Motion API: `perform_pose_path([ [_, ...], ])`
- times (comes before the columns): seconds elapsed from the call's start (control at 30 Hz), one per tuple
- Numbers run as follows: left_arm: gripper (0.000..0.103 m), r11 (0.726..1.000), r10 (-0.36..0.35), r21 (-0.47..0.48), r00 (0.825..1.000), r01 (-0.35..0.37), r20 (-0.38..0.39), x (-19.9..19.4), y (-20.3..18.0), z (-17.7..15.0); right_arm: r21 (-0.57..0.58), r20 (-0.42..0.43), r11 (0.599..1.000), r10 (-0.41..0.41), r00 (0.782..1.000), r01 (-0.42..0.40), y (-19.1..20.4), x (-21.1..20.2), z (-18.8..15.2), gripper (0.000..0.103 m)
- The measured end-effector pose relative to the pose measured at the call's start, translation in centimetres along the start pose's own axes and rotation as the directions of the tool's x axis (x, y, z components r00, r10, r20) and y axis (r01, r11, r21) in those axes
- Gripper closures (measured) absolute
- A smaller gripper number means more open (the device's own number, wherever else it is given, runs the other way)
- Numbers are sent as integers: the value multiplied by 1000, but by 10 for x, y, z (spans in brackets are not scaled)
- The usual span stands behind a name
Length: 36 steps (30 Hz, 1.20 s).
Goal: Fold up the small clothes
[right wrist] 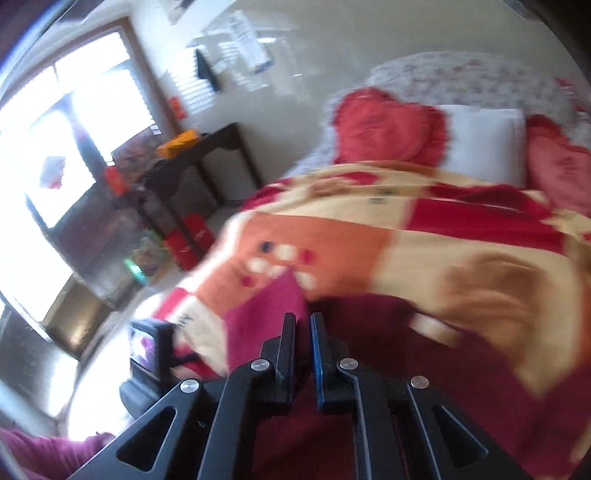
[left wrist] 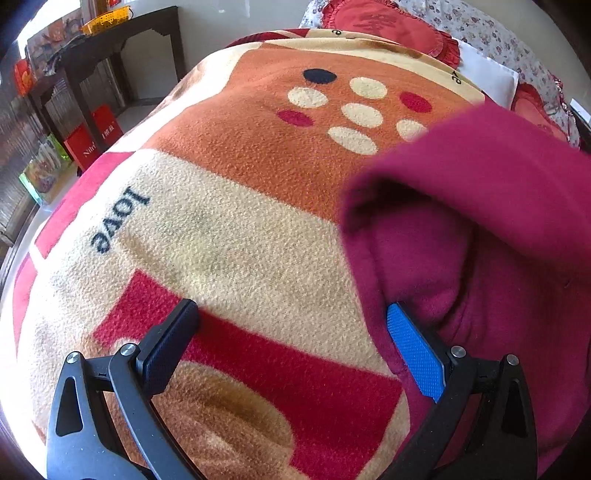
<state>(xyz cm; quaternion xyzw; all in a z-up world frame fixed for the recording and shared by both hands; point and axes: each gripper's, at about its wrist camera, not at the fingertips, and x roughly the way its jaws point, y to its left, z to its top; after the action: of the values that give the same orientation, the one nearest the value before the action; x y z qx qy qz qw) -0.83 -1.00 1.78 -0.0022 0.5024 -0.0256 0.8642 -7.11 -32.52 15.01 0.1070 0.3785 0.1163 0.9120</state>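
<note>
A magenta fleece garment (left wrist: 480, 221) lies on a patterned blanket (left wrist: 240, 221) on a bed, its upper part lifted and folded over at the right. My left gripper (left wrist: 291, 325) is open wide just above the blanket; its blue finger (left wrist: 413, 350) touches the garment's left edge, its black finger (left wrist: 170, 339) is over bare blanket. In the blurred right wrist view, my right gripper (right wrist: 303, 325) is shut on a fold of the garment (right wrist: 266, 310) and holds it up above the blanket (right wrist: 461, 243). The left gripper's camera body (right wrist: 151, 350) shows at the lower left.
Red heart pillows (left wrist: 388, 26) and a white pillow (left wrist: 484, 70) lie at the bed's head. A dark side table (left wrist: 110, 44) with a yellow basket, red bags (left wrist: 92, 140) and boxes stands on the floor to the left, near a bright window (right wrist: 55, 147).
</note>
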Motion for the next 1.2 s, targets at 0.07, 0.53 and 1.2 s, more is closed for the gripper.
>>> perform_pose_path([
  [0.07,1,1000,-16,2,1000,16,3,-7,-1,-6,43,-20,995,-93,995,93,-32,-14,-13,96],
  [0.53,1,996,-61,61,998,59,22,-50,22,-30,103,-66,941,-317,946,322,-67,7,-28,40],
  [1.2,1,985,-138,100,990,140,-25,-10,1,-13,-317,-377,938,9,926,-138,106,260,4,83],
])
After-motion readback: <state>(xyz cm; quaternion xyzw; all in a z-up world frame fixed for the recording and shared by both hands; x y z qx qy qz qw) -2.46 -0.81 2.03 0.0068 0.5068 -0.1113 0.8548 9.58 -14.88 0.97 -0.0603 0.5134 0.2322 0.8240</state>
